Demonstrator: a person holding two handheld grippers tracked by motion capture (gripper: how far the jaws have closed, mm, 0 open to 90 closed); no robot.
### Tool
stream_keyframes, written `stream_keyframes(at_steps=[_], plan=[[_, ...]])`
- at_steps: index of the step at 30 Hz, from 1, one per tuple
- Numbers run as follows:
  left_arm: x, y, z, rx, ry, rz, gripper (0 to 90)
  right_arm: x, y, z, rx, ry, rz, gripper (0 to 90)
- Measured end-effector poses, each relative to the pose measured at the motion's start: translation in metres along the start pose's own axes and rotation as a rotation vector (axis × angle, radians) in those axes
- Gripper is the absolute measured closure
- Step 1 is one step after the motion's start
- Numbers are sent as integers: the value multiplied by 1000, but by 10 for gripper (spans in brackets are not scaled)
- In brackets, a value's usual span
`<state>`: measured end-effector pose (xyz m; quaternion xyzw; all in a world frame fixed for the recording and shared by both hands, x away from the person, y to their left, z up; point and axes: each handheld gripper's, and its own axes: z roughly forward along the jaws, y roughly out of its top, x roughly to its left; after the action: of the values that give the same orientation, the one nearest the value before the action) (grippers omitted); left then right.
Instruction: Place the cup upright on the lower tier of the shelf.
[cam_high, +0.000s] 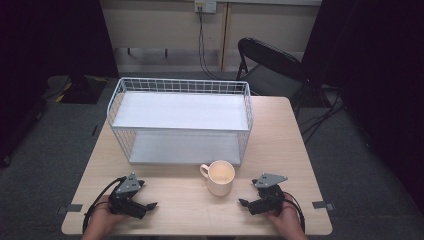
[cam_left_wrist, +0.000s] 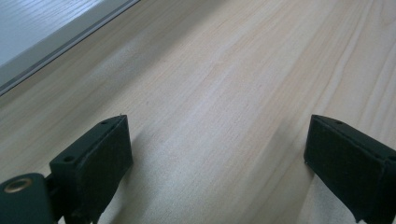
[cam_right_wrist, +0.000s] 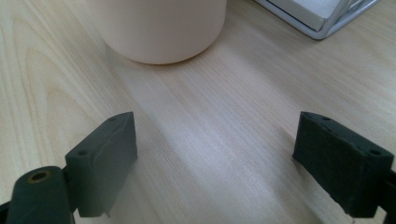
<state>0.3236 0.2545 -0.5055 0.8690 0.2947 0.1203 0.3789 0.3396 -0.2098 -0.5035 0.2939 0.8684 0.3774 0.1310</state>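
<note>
A cream mug (cam_high: 220, 177) stands upright on the wooden table (cam_high: 185, 205), its handle pointing left towards the back, just in front of a white wire rack (cam_high: 180, 120) with two shelves. My left gripper (cam_high: 149, 194) rests low at the front left, open, its jaws pointing right over bare wood; the left gripper view shows this gripper (cam_left_wrist: 218, 126) with nothing between its jaws. My right gripper (cam_high: 247, 192) sits to the right of the mug, open and aimed at it. In the right gripper view the mug (cam_right_wrist: 161, 28) is a short way beyond the open right gripper (cam_right_wrist: 215, 120).
The rack's lower shelf edge (cam_left_wrist: 37, 32) lies ahead and to the left of the left gripper, and its corner (cam_right_wrist: 322, 16) sits beyond the right one. A black folding chair (cam_high: 272, 67) stands behind the table. Grey tape marks (cam_high: 74, 207) sit at the front corners.
</note>
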Motion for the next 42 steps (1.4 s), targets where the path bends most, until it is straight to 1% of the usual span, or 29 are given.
stream_keyframes(at_steps=[14,17,18,23,24,28,31,37,41,42], plan=[[-1,0,1,-1,7,-5,66,1,1,1,2,-8,11,129],[-2,0,1,0,13,-7,63,1,3,0,12,-5,7,153],[-2,0,1,-2,14,-14,61,1,3,0,17,-6,0,164],[-2,0,0,8,26,-16,53,2,7,-2,46,-6,-39,171],[-3,0,1,7,27,-23,48,2,8,-2,50,-4,-34,171],[-2,0,1,7,27,-23,39,-1,13,-6,46,22,-1,178],[-2,1,1,14,36,-34,22,-2,15,-8,44,25,-2,177],[-2,1,1,17,38,-34,13,-1,25,-16,29,29,-6,177],[-2,1,2,15,40,-36,13,0,34,-21,16,30,-2,181],[-2,1,1,16,41,-36,11,0,37,-23,10,31,5,184]])
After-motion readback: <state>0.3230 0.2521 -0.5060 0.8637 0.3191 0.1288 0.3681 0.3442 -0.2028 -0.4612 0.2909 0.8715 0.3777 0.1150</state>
